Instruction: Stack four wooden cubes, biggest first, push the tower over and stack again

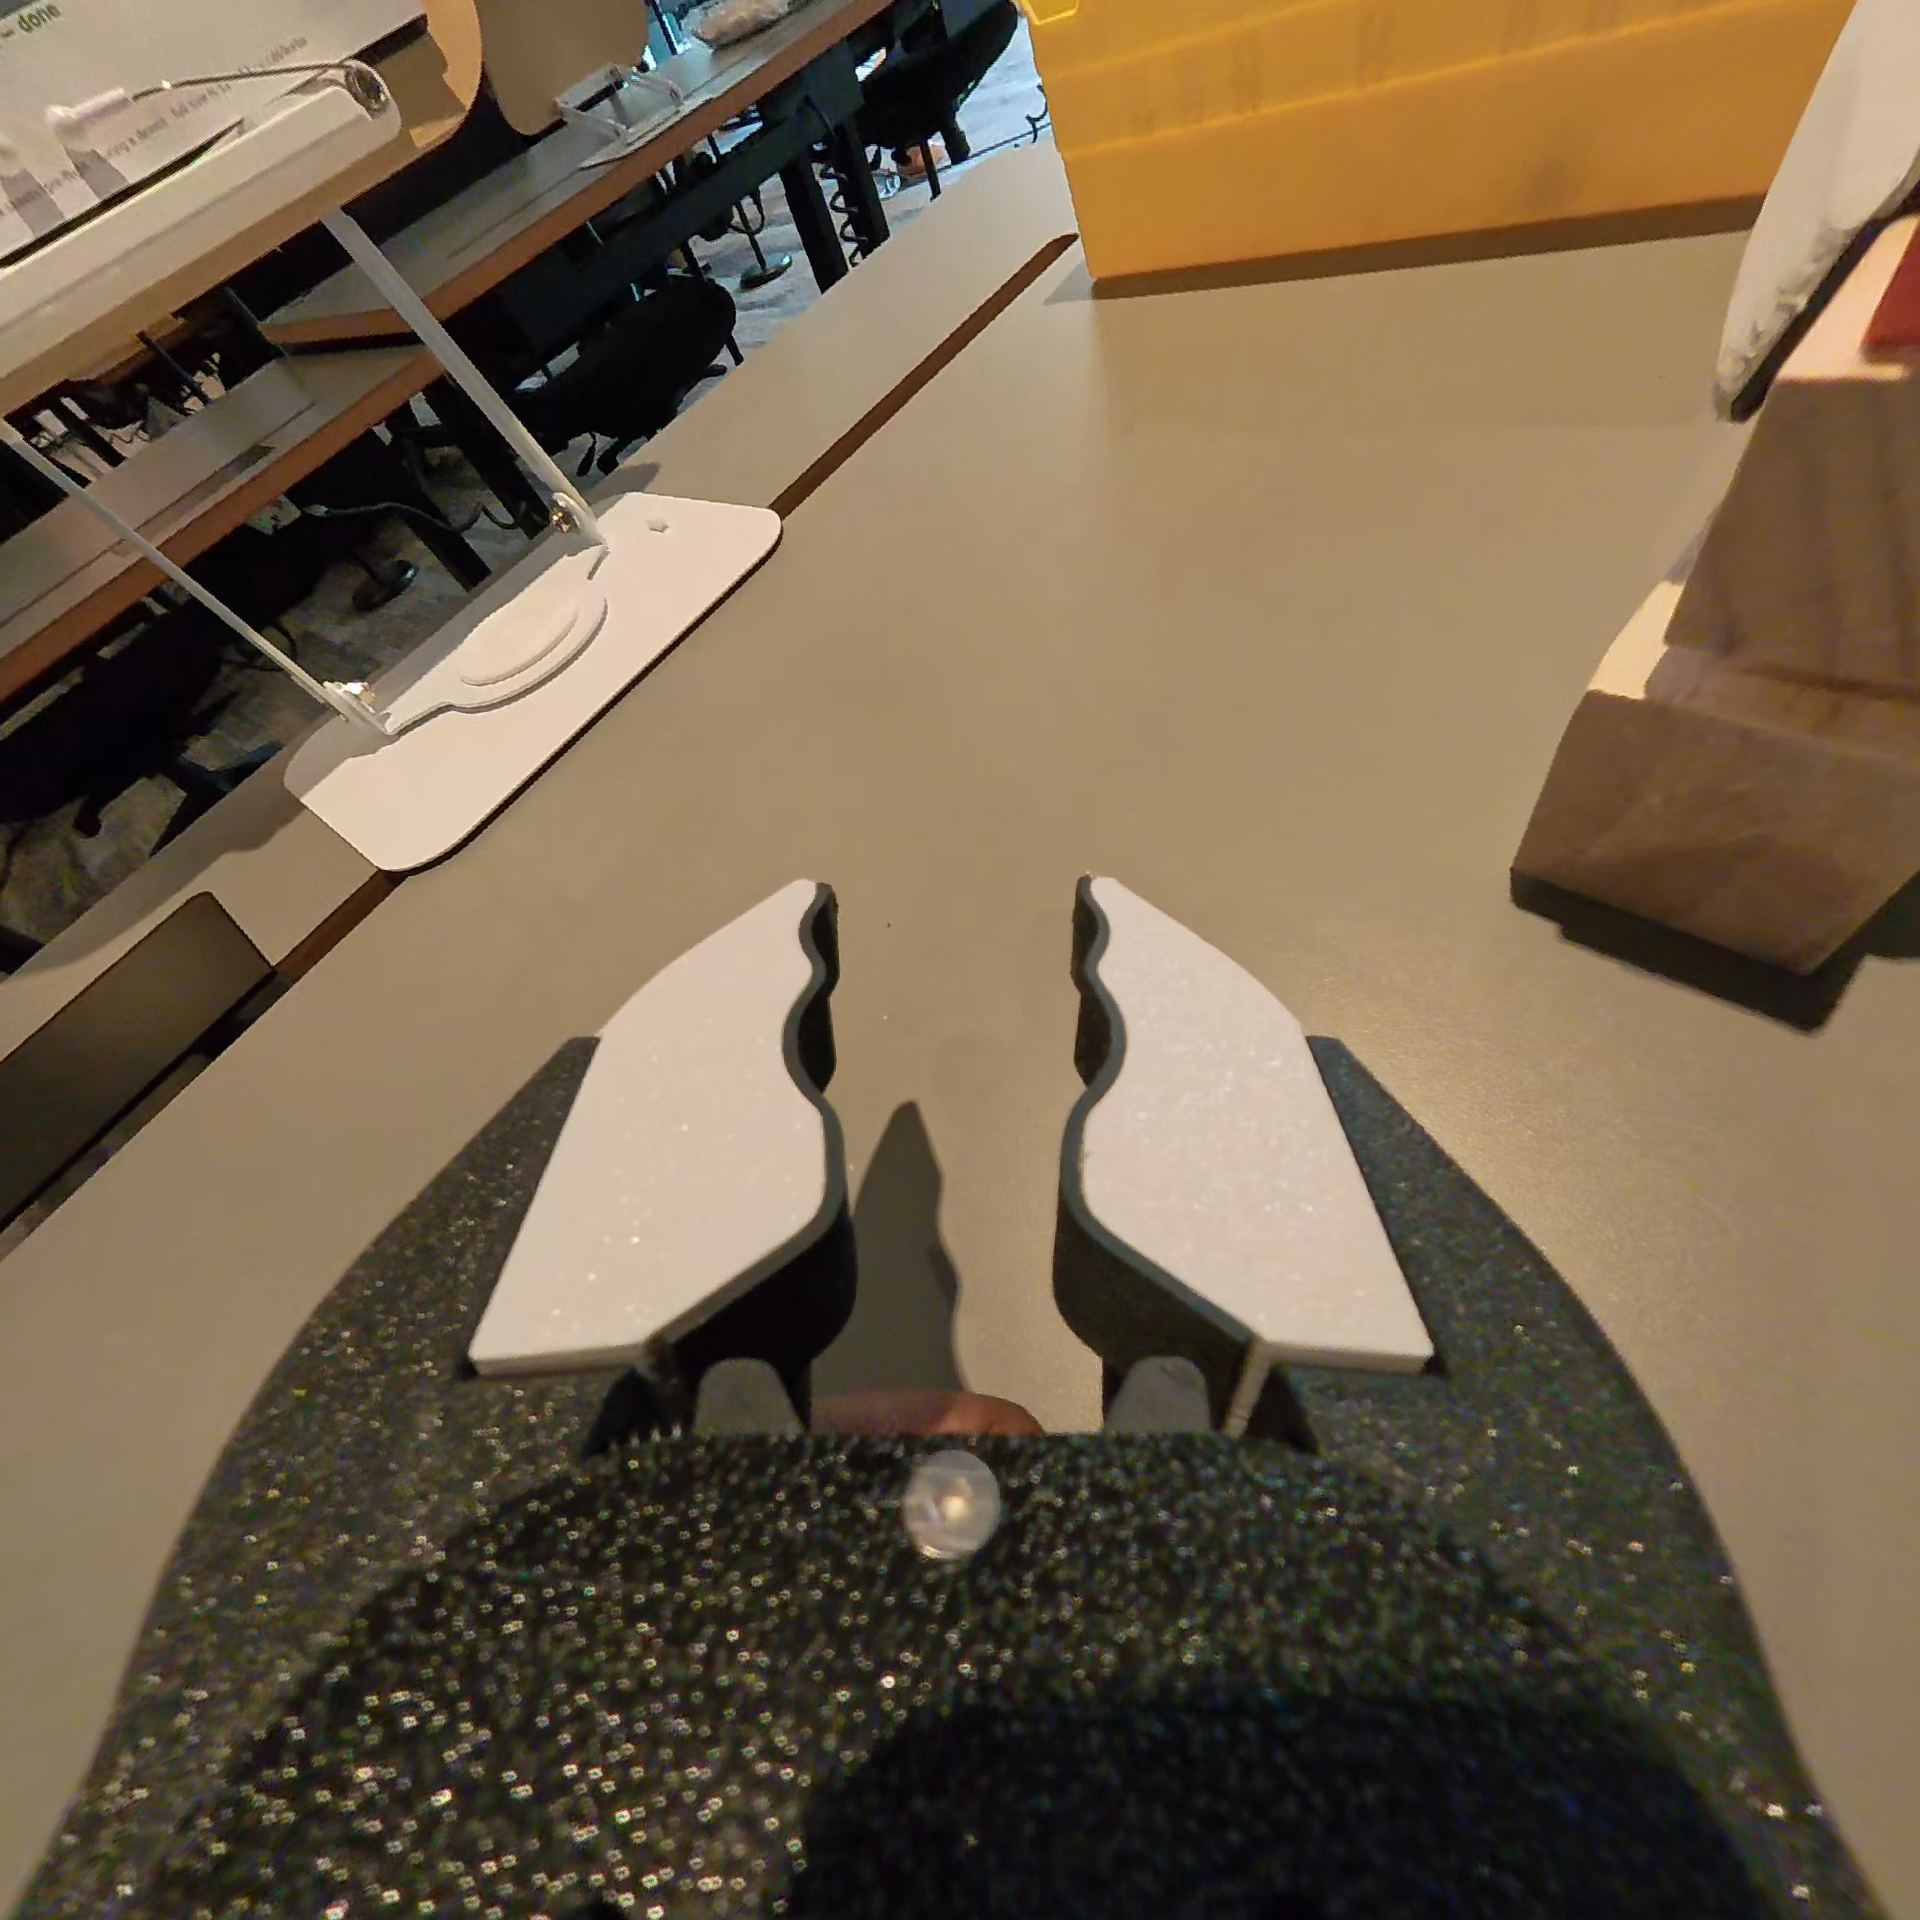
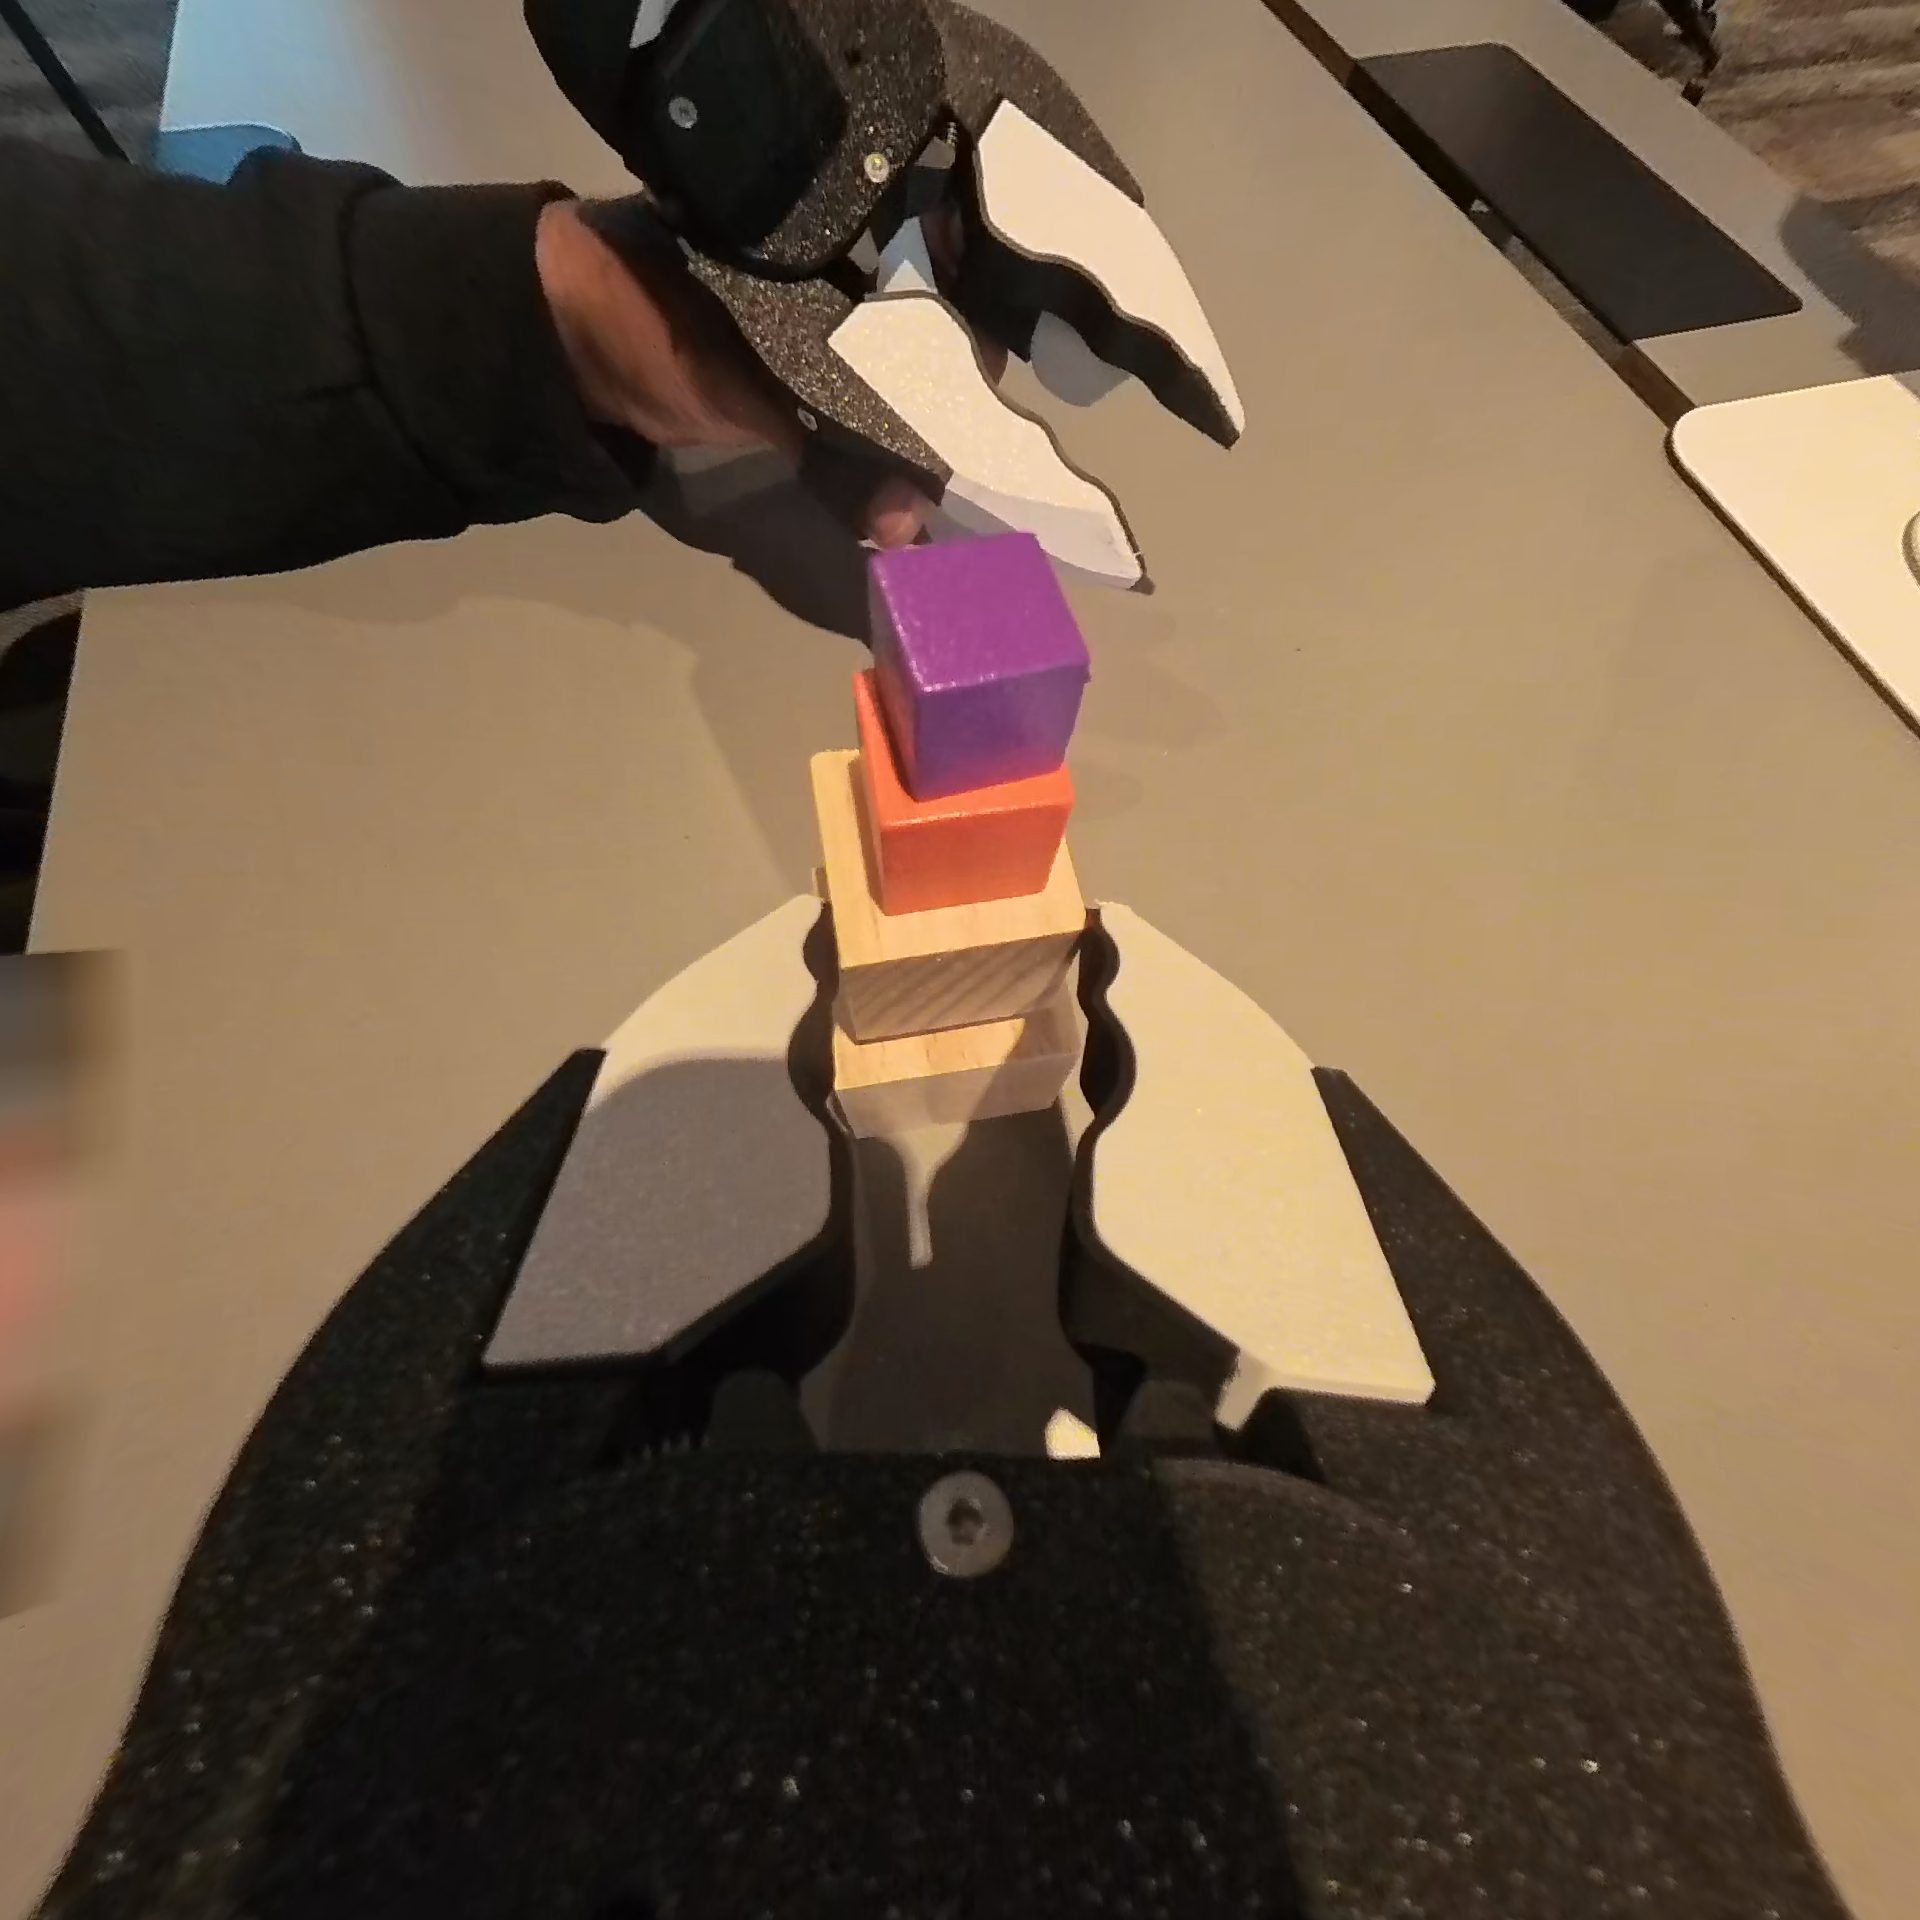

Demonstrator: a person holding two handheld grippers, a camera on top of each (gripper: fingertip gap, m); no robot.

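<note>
A tower of four cubes stands on the grey table (image 2: pixel 1455 831). From the bottom up it is a large plain wood cube (image 2: pixel 935 1070), a plain wood cube (image 2: pixel 956 982), an orange cube (image 2: pixel 971 842) and a purple cube (image 2: pixel 982 665). My right gripper (image 2: pixel 956 920) is open, with its fingers on either side of the two wooden cubes. I cannot tell whether they touch. My left gripper (image 2: pixel 1184 509) is open and empty, just behind and above the purple cube, its lower fingertip near the cube's back corner. In the left wrist view my left gripper (image 1: pixel 956 904) hovers over bare table, and the tower's lower cubes (image 1: pixel 1704 831) are at the right edge.
A white stand base (image 1: pixel 540 665) lies near the table's left edge. A yellow box (image 1: pixel 1403 125) stands at the far end. A white board (image 2: pixel 1808 520) and a black pad (image 2: pixel 1579 187) lie to the right of the tower. A dark-sleeved arm (image 2: pixel 260 364) reaches in from the left.
</note>
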